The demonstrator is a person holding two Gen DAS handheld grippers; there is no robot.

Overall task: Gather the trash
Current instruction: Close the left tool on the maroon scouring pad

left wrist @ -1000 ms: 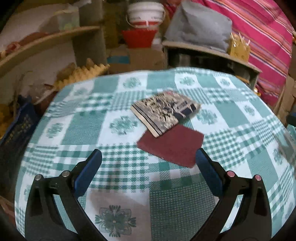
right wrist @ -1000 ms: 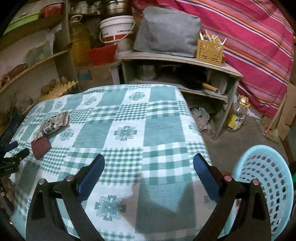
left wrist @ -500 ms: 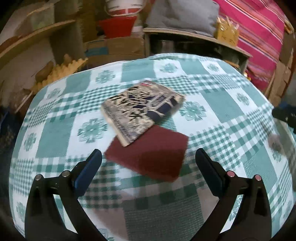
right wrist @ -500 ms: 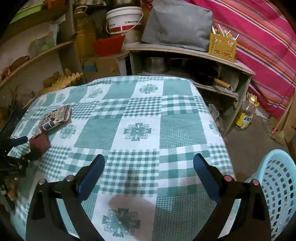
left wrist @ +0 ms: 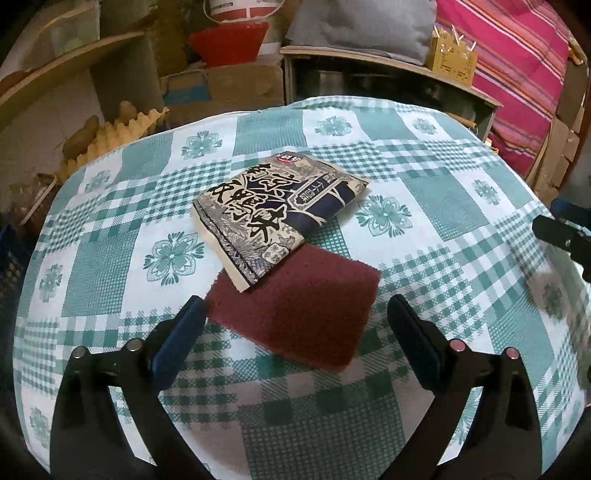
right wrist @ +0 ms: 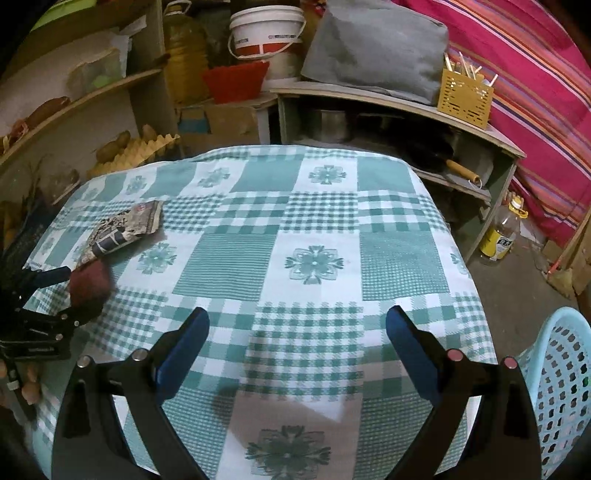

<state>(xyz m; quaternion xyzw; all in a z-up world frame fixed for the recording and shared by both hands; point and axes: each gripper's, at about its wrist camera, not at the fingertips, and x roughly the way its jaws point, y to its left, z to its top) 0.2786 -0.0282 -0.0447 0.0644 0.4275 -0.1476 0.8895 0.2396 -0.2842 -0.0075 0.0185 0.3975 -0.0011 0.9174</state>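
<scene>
A dark red scouring pad (left wrist: 299, 314) lies flat on the green checked tablecloth (left wrist: 461, 206). A printed food wrapper (left wrist: 273, 214) with black lettering rests partly over the pad's far left corner. My left gripper (left wrist: 295, 314) is open, its blue pads on either side of the scouring pad's near part, the left pad at its corner. In the right wrist view the wrapper (right wrist: 125, 229) and the scouring pad (right wrist: 90, 284) sit at the table's left, with the left gripper (right wrist: 62, 295) around the pad. My right gripper (right wrist: 297, 323) hangs open above bare cloth.
A light blue perforated basket (right wrist: 561, 387) stands on the floor at the table's right. Behind the table are a low shelf (right wrist: 388, 99) with a grey cushion, a yellow holder, a white bucket (right wrist: 267, 33) and a red bowl. A bottle (right wrist: 502, 236) stands on the floor.
My left gripper has moved forward and down to the scouring pad, which now lies between its open fingers. The right gripper has shifted slightly forward over the table.
</scene>
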